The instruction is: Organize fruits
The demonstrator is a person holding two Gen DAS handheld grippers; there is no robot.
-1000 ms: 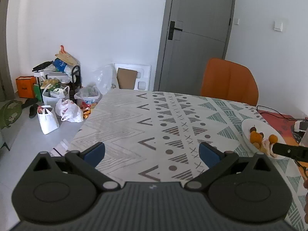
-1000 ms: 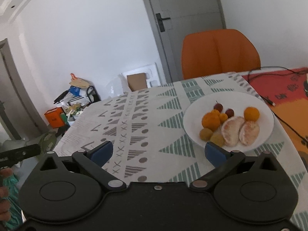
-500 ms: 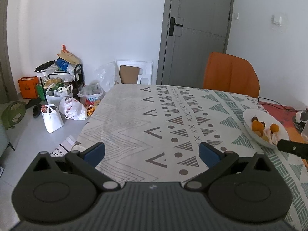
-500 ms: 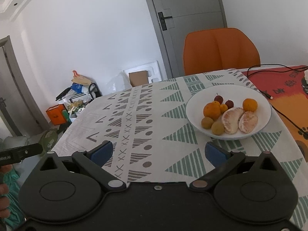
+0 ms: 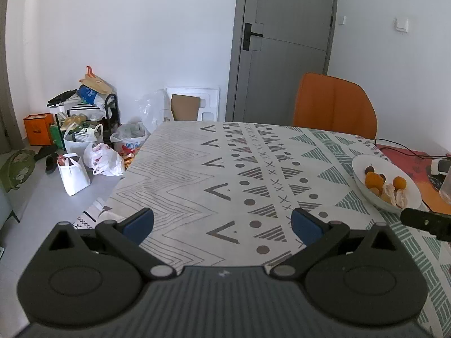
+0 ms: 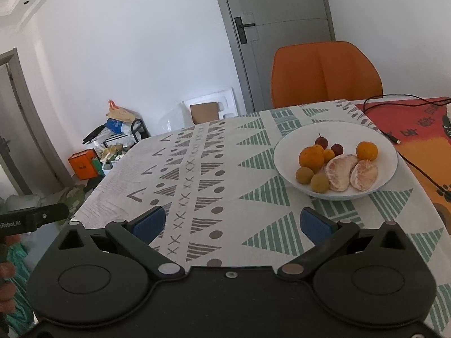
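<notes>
The fruit [image 6: 335,163] is lying in a white bowl [image 6: 293,143] ahead and to the right of the right tongs [image 6: 230,223], which are gaping wide and holding nothing. Inside: oranges, two peeled segments, two small red fruits, two yellow-green ones — all crowded together. The left tongs [image 5: 222,222] are also spread wide and empty, hovering over bare bench [image 5: 180,174], bowl far to their right. Risk, as I judge it: pinching the soft segments could crush them, or nudging round fruit could roll it out.
</notes>
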